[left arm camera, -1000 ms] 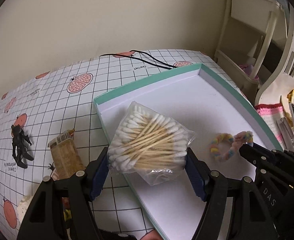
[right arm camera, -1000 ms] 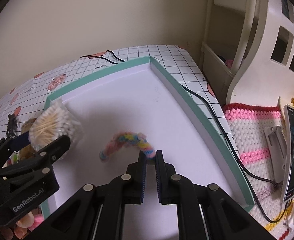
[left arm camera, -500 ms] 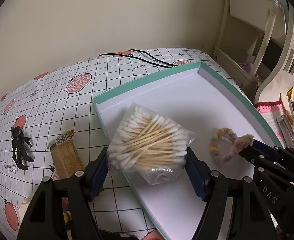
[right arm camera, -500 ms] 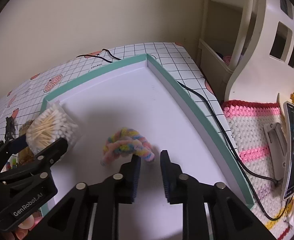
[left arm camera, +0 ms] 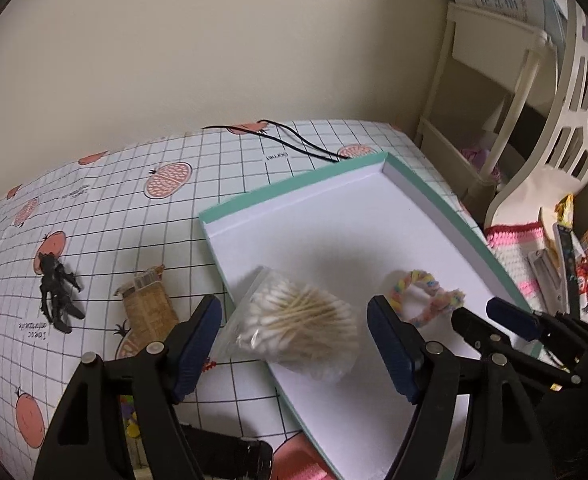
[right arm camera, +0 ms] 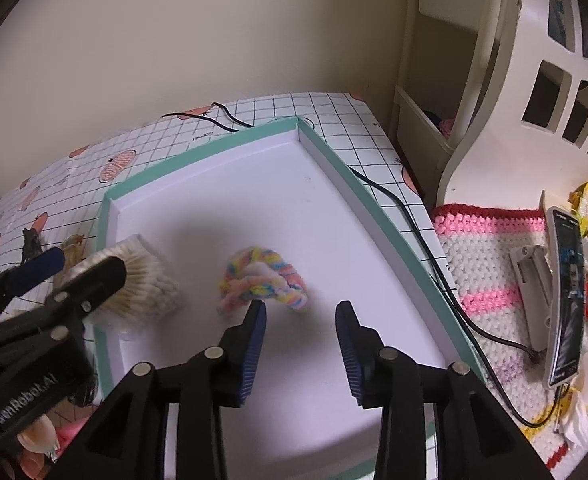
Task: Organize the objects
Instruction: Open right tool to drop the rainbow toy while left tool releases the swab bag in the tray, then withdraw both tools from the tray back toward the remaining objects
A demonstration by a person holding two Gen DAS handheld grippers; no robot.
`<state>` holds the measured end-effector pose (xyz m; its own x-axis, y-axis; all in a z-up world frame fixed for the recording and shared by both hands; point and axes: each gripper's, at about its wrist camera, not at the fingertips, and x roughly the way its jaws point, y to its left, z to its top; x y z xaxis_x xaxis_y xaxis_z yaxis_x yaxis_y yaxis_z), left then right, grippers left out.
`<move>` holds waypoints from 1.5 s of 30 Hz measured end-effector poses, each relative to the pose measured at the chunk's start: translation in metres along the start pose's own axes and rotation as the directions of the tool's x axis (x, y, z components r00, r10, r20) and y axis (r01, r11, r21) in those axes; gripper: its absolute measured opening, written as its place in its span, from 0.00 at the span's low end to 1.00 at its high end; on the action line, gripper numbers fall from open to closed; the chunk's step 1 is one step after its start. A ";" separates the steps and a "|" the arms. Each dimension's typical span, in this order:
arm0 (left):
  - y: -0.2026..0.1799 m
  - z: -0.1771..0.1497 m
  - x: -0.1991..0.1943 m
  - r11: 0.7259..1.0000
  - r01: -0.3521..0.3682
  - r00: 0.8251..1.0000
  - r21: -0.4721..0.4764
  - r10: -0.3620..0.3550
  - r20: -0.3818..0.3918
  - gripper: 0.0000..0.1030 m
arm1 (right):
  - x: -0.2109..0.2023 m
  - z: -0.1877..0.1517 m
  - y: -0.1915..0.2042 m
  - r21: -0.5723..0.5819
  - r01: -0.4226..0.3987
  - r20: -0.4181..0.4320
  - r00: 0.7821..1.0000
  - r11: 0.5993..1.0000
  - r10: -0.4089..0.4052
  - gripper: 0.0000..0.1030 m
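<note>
A clear bag of cotton swabs (left arm camera: 298, 316) lies tilted across the left rim of the teal-edged white tray (left arm camera: 294, 184). It sits between the fingers of my left gripper (left arm camera: 291, 320), which is open and clear of the bag on both sides. In the right wrist view the bag (right arm camera: 137, 292) is partly hidden behind the left gripper (right arm camera: 69, 272). A pastel braided hair tie (right arm camera: 261, 276) rests on the tray (right arm camera: 197, 156) floor. My right gripper (right arm camera: 300, 308) is open just in front of it, holding nothing. The hair tie (left arm camera: 422, 296) and right gripper (left arm camera: 488, 314) also show in the left wrist view.
Left of the tray on the checked tablecloth lie a black toy figure (left arm camera: 55, 296) and a brown packet (left arm camera: 149, 304). A black cable (right arm camera: 414, 216) runs along the tray's right rim. Further right are a crocheted mat (right arm camera: 490, 264), a phone (right arm camera: 566, 300) and a white shelf unit (right arm camera: 494, 80).
My right gripper opened and let go of the hair tie, which now lies on the tray. My left gripper's fingers spread, and the swab bag dropped onto the tray's left rim.
</note>
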<state>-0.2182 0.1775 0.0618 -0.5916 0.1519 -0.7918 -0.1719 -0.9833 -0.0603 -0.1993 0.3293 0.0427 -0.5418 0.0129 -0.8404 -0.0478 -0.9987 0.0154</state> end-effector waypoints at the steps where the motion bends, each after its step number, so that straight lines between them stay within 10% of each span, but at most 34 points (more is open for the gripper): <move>1: 0.001 0.000 -0.003 1.000 -0.003 1.000 -0.004 0.003 0.000 0.74 | -0.002 0.000 0.001 -0.001 0.000 0.002 1.000 1.000 0.000 0.41; 30: 0.083 -0.066 -0.064 0.948 -0.156 0.984 -0.276 0.124 -0.129 0.95 | -0.054 -0.045 0.054 -0.088 -0.026 0.002 1.000 0.996 0.026 0.99; 45: 0.136 -0.093 -0.095 0.914 -0.140 0.987 -0.381 0.097 -0.131 0.96 | -0.053 -0.070 0.080 -0.093 -0.081 -0.024 0.997 0.992 0.079 1.00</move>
<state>-0.1120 0.0199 0.0719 -0.4968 0.0418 -0.8669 0.2260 -0.9581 -0.1757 -0.1159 0.2454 0.0508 -0.5232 -0.0673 -0.8496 0.0749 -0.9966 0.0328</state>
